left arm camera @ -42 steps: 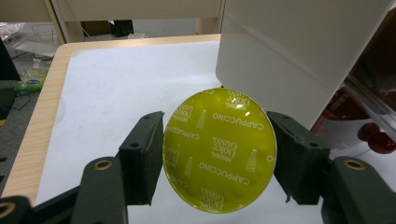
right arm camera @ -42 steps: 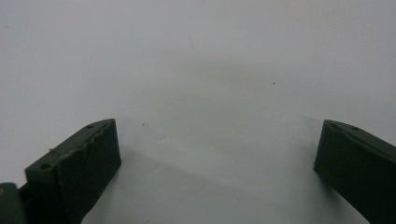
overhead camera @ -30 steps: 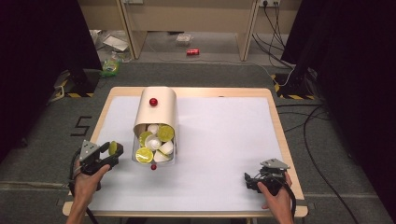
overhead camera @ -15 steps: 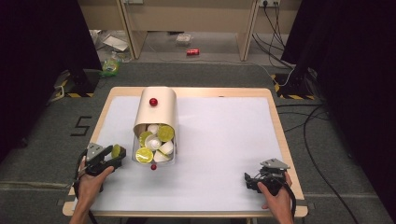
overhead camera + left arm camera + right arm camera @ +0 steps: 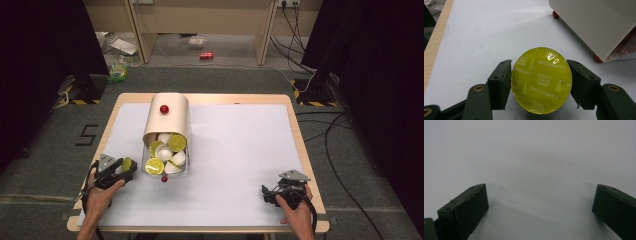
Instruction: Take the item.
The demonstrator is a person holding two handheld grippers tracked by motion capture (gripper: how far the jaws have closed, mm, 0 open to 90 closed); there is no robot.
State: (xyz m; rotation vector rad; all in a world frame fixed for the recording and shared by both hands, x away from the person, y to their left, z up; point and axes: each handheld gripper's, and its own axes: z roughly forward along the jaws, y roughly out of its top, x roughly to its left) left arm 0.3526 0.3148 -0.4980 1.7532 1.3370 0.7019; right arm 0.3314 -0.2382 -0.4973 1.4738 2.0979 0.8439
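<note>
My left gripper (image 5: 539,72) is shut on a coffee capsule (image 5: 541,83) with a yellow-green foil lid printed "Cappuccino"; both pads press its rim. In the high view that gripper (image 5: 127,165) sits at the table's left, just left of a cream box (image 5: 167,122) lying on its side. The box's open mouth faces me and holds several capsules (image 5: 165,152), some yellow-lidded, some white. The box's side wall (image 5: 594,22) rises at upper right in the left gripper view. My right gripper (image 5: 266,192) rests near the front right of the table, jaws wide open (image 5: 540,202) over bare white surface.
The white table top (image 5: 240,145) has a wooden rim. The box carries a red knob (image 5: 163,109) on top, and a red foot (image 5: 164,178) shows by its mouth. Cables (image 5: 330,130), a red can (image 5: 206,55) and litter lie on the floor beyond.
My left gripper has shifted slightly right and toward the front edge with the capsule in it. The right gripper has stayed put.
</note>
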